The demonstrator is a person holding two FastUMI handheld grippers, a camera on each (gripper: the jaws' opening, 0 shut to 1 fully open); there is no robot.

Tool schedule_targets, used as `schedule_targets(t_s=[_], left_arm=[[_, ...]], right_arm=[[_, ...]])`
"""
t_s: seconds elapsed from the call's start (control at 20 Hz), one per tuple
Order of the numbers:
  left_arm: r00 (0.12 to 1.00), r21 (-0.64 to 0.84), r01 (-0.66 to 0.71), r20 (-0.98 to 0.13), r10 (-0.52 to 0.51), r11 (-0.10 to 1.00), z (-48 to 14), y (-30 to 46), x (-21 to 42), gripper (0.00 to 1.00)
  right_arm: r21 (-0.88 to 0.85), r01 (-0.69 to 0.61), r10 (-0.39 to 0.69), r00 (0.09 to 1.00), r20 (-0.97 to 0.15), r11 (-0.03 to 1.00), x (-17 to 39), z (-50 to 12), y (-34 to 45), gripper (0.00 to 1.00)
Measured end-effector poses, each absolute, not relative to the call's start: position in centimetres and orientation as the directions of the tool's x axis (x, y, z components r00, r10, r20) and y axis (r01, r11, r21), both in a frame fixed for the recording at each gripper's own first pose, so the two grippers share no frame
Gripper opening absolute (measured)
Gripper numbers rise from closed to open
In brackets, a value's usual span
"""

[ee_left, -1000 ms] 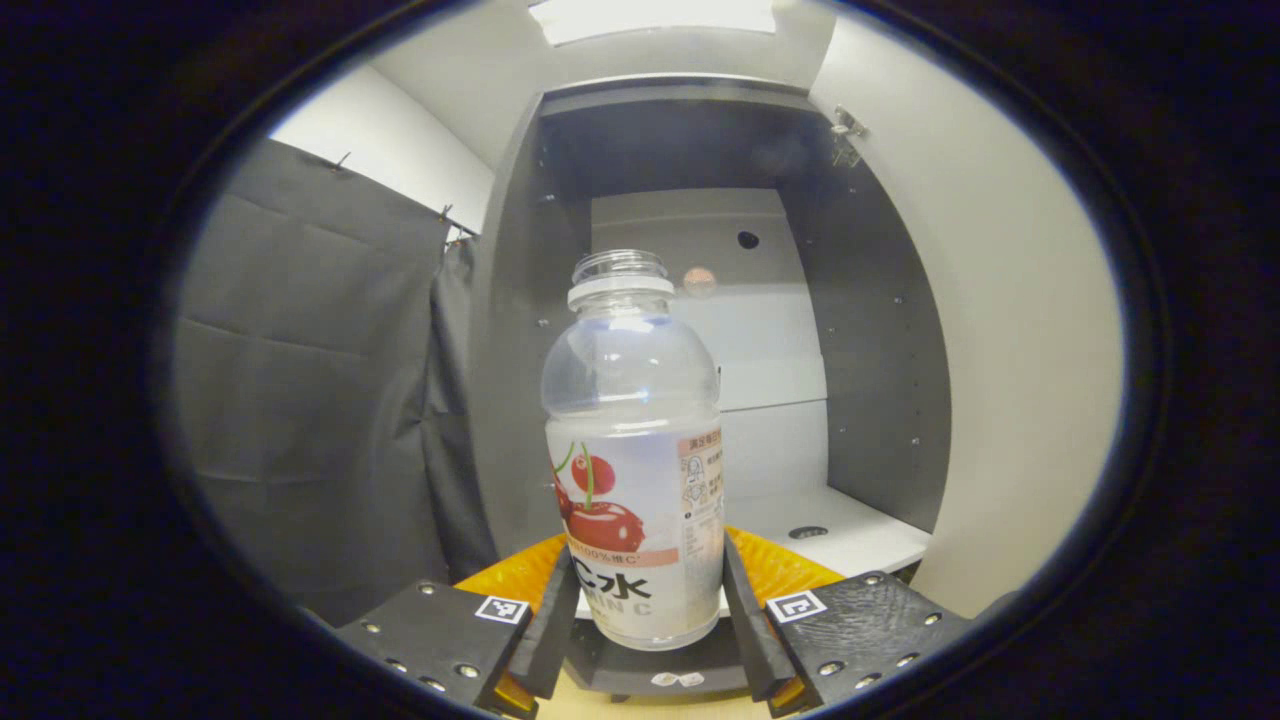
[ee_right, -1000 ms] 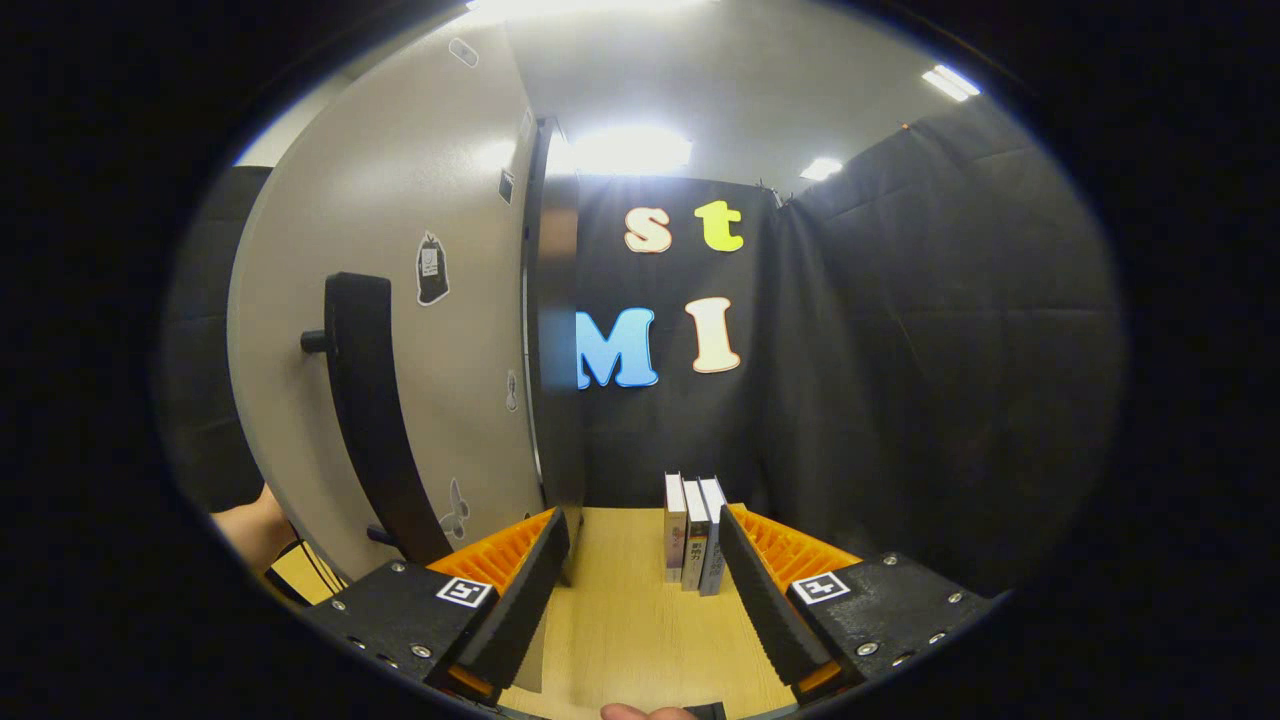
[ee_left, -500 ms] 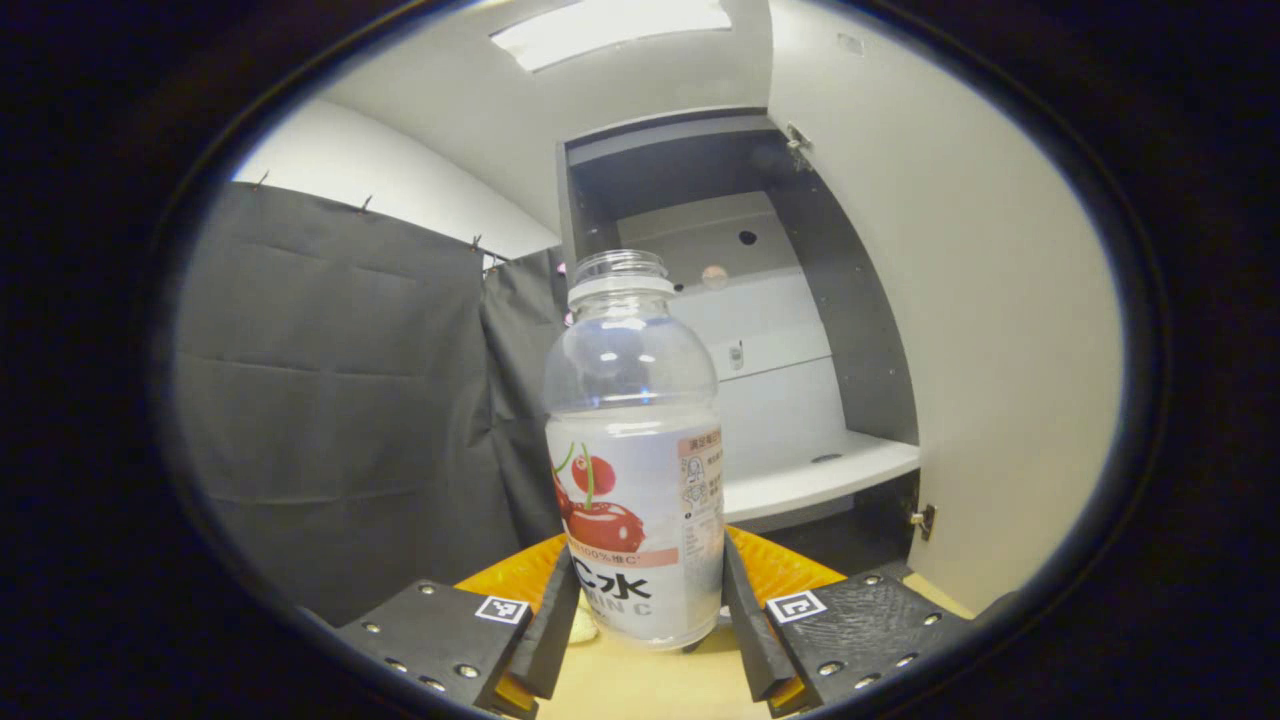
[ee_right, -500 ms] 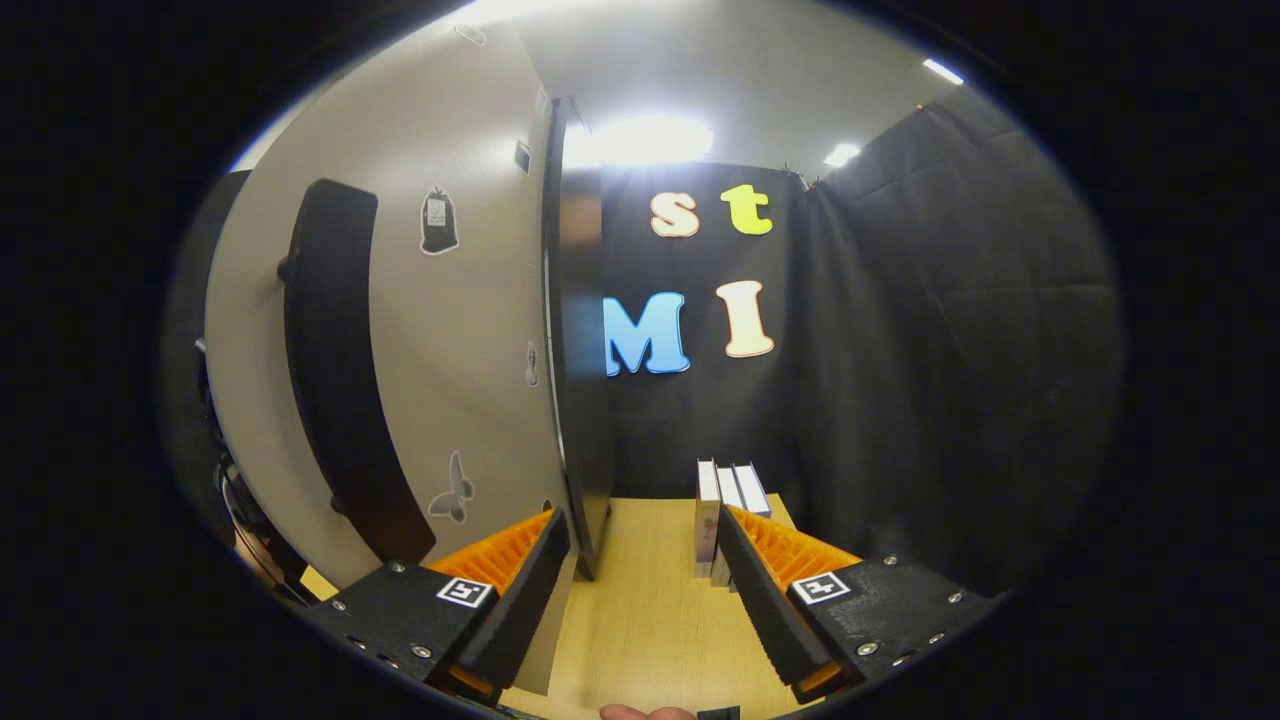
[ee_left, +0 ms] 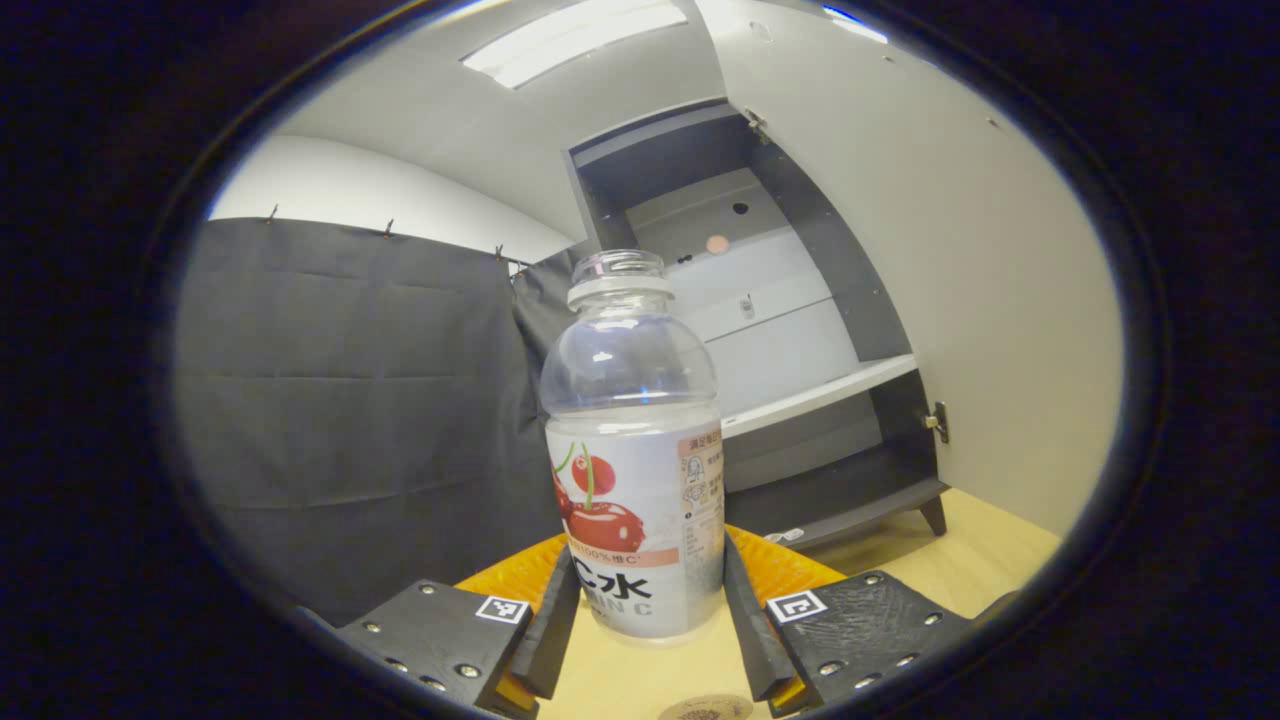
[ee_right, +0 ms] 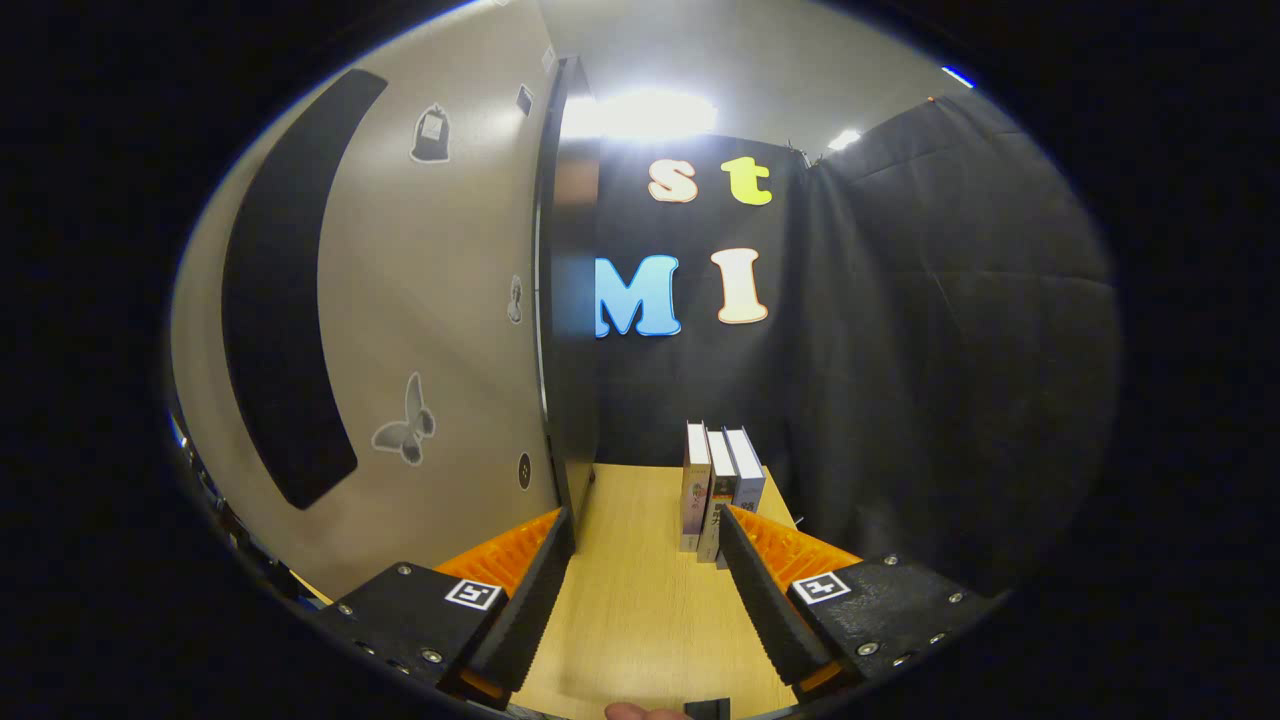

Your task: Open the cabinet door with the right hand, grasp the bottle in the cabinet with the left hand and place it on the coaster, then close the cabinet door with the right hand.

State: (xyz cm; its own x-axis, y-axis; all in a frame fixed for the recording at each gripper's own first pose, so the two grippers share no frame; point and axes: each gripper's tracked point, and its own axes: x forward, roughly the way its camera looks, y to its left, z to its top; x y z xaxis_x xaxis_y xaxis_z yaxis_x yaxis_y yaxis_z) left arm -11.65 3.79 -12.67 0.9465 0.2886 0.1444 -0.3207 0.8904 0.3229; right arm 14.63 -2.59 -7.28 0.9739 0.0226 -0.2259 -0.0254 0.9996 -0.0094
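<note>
In the left gripper view my left gripper [ee_left: 640, 625] is shut on a clear plastic bottle [ee_left: 633, 450] with a cherry label, held upright above the wooden table [ee_left: 640, 680]. A round coaster [ee_left: 705, 709] peeks in at the bottom edge, just below the bottle. Behind stands the grey cabinet [ee_left: 760, 330], its pale door [ee_left: 930, 270] swung wide to the right. In the right gripper view my right gripper [ee_right: 640, 590] is open with nothing between its fingers, close beside the door's outer face [ee_right: 440, 300], which carries a long black curved handle [ee_right: 285, 300].
Three upright books [ee_right: 715, 490] stand on the wooden table [ee_right: 640, 600] ahead of the right gripper, against the black cloth wall. A cabinet foot [ee_left: 935, 515] rests on the table. A grey curtain [ee_left: 350, 400] hangs left of the cabinet.
The left gripper has pulled the bottle out of the cabinet and lowered it over the table; the coaster has come into view. The right gripper has moved down along the door.
</note>
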Motion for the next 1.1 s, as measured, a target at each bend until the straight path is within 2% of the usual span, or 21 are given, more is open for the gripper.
schedule_targets(t_s=[0.05,0.1,0.25,0.5,0.7,0.9,1.1], left_arm=[[0.945,0.333,-0.327,0.139,0.297,0.885,-14.1,3.9,-12.0,0.74],[0.942,0.341,-0.336,0.126,0.311,0.878,-15.9,4.2,-12.5,0.71],[0.940,0.317,-0.342,0.117,0.322,0.885,-19.8,4.6,-13.2,0.71],[0.942,0.259,-0.334,0.083,0.324,0.906,-26.4,5.4,-13.3,0.71],[0.941,0.259,-0.336,0.061,0.332,0.906,-31.0,6.4,-13.2,0.71],[0.938,0.213,-0.345,0.093,0.333,0.914,-31.4,6.7,-13.3,0.71],[0.945,0.210,-0.323,0.017,0.327,0.923,-32.5,6.7,-13.1,0.71]], right_arm=[[-0.024,-0.034,0.027,0.970,-0.243,0.999,14.6,-7.9,-2.2,0.90],[-0.045,-0.040,0.027,0.965,-0.262,0.998,14.6,-8.8,-1.9,0.90],[-0.113,-0.044,0.008,0.953,-0.302,0.993,14.7,-10.7,-1.6,0.91],[-0.155,0.017,-0.061,0.956,-0.288,0.988,15.3,-11.8,-2.7,0.89],[-0.178,0.030,-0.095,0.926,-0.365,0.984,15.8,-14.9,-3.3,0.90],[-0.183,0.041,-0.113,0.907,-0.406,0.982,15.9,-16.2,-3.4,0.90],[-0.172,0.031,-0.102,0.901,-0.422,0.985,16.2,-16.4,-2.5,0.90]])
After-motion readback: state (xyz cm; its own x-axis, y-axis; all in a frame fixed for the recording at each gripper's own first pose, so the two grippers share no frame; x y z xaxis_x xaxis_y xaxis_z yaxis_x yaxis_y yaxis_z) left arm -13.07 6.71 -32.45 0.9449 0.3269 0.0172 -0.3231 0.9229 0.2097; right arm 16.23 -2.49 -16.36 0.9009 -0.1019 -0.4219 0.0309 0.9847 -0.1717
